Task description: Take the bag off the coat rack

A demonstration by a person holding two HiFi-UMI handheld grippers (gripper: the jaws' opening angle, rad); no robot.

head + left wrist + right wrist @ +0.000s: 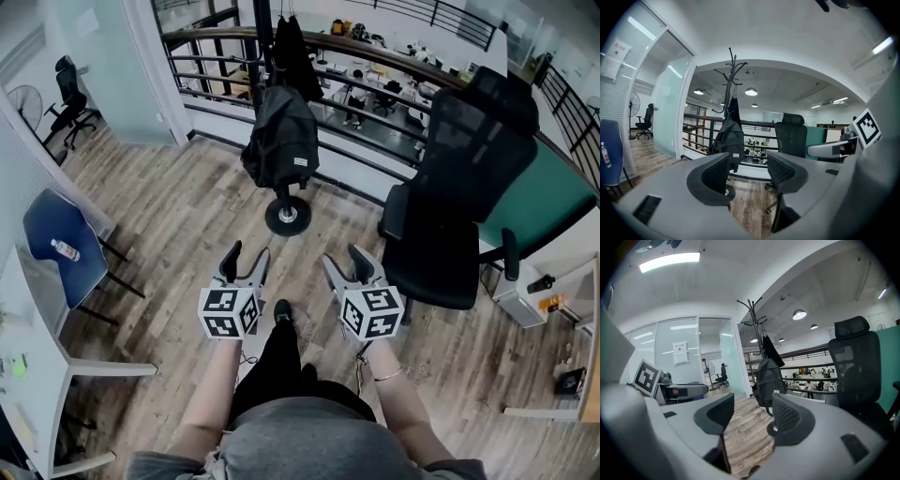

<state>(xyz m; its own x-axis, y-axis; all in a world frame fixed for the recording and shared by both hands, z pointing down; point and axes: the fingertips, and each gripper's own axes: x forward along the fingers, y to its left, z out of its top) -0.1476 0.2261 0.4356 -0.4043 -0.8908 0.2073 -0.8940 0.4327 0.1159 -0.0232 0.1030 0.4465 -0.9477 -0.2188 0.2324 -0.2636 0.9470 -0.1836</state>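
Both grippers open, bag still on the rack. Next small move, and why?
Probably carry both forward and up toward the top of the bag. It hangs on the rack across bare floor, and the left gripper and right gripper stand open, empty, well short of it.

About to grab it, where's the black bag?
Upper centre of the head view, the black bag hangs on the coat rack by the railing, left of the office chair.

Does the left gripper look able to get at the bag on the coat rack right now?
Probably, after a step closer: only bare floor lies between the left gripper and the bag on the coat rack. Its jaws stand open and empty; the chair sits aside.
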